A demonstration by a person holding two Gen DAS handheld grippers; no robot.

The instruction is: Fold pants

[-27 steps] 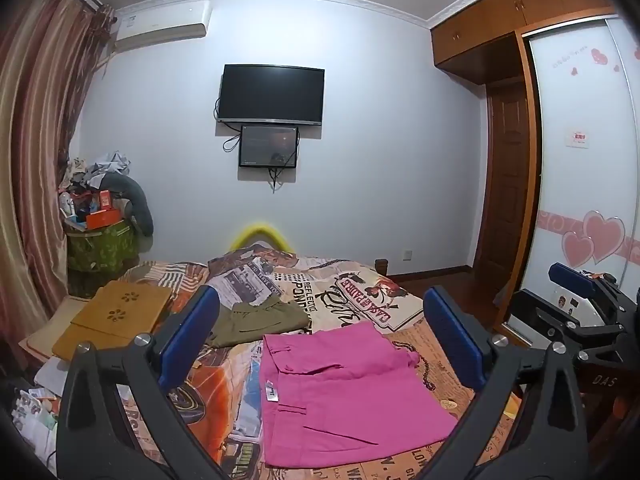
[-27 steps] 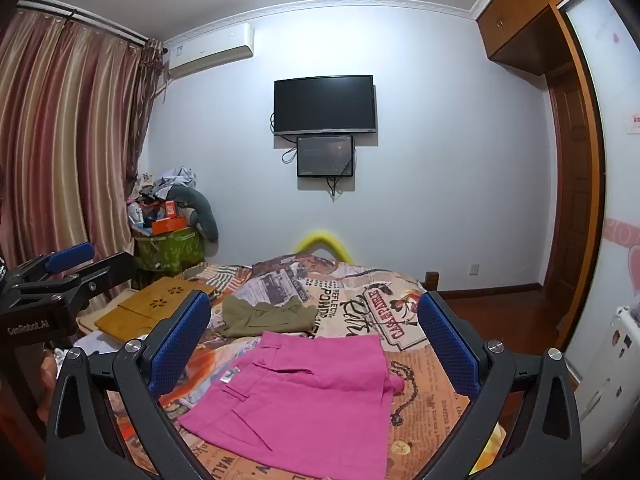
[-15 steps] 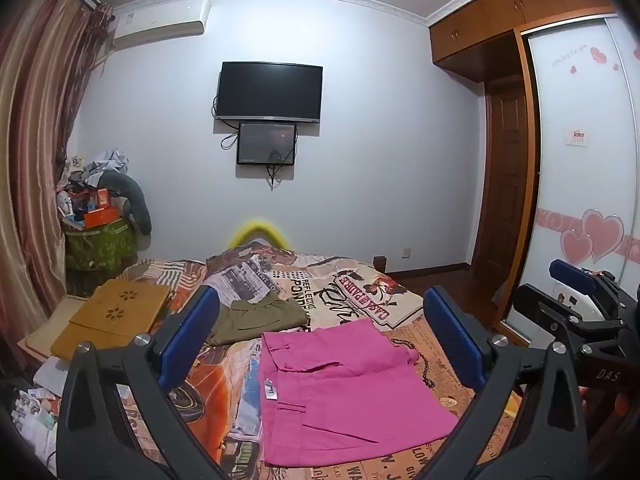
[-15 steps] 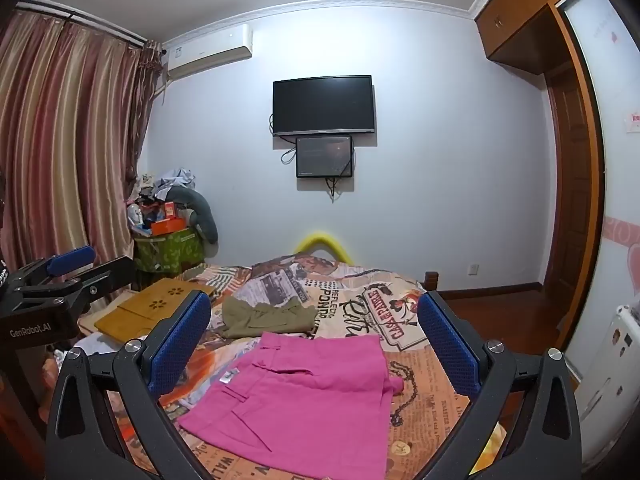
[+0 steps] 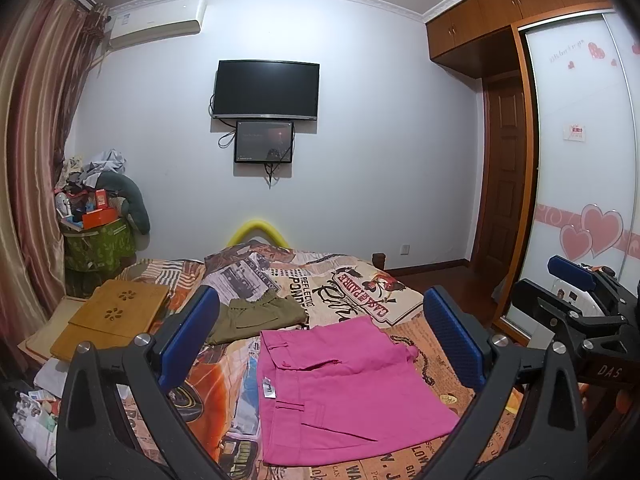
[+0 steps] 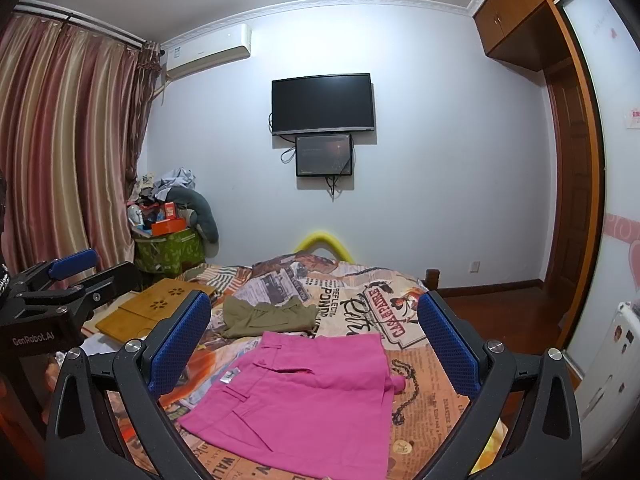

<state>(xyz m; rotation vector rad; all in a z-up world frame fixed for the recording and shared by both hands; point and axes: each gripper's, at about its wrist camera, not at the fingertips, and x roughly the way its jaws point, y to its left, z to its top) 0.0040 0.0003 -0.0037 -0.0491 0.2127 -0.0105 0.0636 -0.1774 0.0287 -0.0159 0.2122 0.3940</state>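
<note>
the pink pants (image 5: 344,392) on the bed (image 5: 360,292) look soft and light; take hold at the waistband corners. both claws, left claw (image 5: 320,344) and right claw (image 6: 316,344), are released and empty.

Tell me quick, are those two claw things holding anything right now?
Left gripper: open, holding nothing, above the pink pants.
Right gripper: open, holding nothing.

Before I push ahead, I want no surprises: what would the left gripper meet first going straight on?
Probably the pink pants lying between its open fingers; depth is unclear.
</note>
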